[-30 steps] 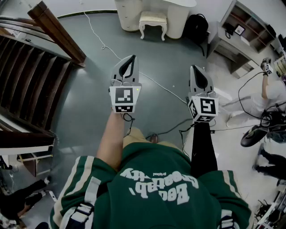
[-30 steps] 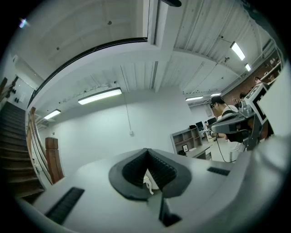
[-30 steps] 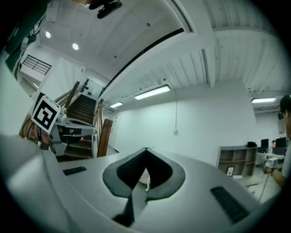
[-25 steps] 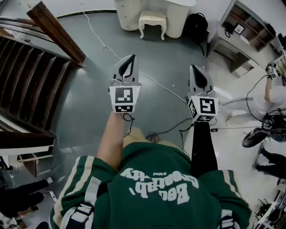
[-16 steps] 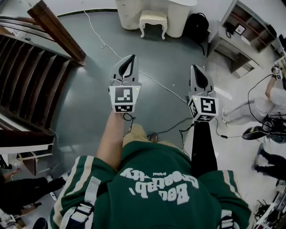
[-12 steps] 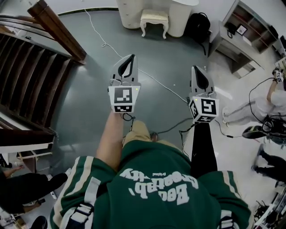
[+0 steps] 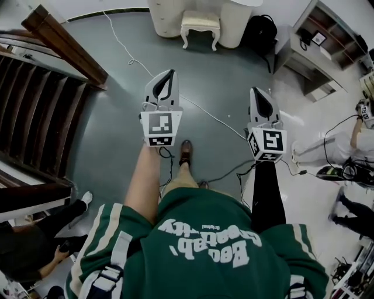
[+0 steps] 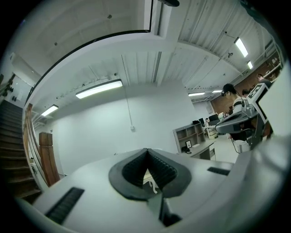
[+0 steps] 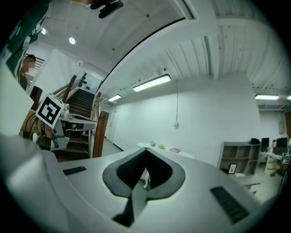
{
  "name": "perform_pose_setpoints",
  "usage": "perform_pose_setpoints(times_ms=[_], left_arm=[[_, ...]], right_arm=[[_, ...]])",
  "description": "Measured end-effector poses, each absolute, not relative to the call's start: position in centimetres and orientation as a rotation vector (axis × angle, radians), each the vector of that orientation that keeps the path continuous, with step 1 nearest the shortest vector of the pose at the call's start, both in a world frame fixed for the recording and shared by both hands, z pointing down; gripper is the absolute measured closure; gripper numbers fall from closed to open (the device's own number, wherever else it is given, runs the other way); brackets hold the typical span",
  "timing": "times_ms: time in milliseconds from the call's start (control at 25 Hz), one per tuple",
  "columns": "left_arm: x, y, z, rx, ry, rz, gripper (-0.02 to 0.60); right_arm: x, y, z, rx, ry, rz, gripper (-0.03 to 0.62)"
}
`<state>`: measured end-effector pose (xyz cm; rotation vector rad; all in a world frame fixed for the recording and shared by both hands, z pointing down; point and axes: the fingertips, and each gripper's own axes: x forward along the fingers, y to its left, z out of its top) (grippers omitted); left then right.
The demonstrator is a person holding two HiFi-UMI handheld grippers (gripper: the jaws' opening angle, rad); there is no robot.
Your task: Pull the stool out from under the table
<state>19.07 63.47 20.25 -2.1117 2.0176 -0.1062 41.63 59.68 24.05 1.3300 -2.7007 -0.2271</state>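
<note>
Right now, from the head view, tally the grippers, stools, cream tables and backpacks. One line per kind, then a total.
Grippers: 2 (left gripper, right gripper)
Stools: 1 (stool)
Cream tables: 1 (cream table)
Backpacks: 1 (black backpack)
Total: 5

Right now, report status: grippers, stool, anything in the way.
Left gripper and right gripper shut, empty. Stool partly under the table, far ahead, untouched. White cable lies across the floor between.
</note>
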Motion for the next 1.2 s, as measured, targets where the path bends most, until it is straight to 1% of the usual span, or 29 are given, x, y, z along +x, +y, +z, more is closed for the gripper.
perform_pose_setpoints(times_ms=[240, 400, 800, 1200], left_arm=[[15.2, 54.0, 19.9, -2.154, 1.977, -0.092, 0.568], [12.2, 49.7, 19.8, -2.170, 1.966, -0.096, 0.568], [5.9, 43.2, 19.8, -2.178, 1.971, -0.101, 0.568], [3.1, 36.9, 18.9, -2.146, 1.972, -0.088, 0.568]], right_arm=[[37.6, 51.1, 23.0, 1.378, -2.673, -0.224, 0.585], [34.7, 47.0, 22.8, 1.401, -2.671, -0.211, 0.585], [28.6, 40.3, 23.3, 1.398, -2.660, -0.190, 0.585], [24.7, 32.6, 22.3, 1.358, -2.716, -0.226, 0.585]])
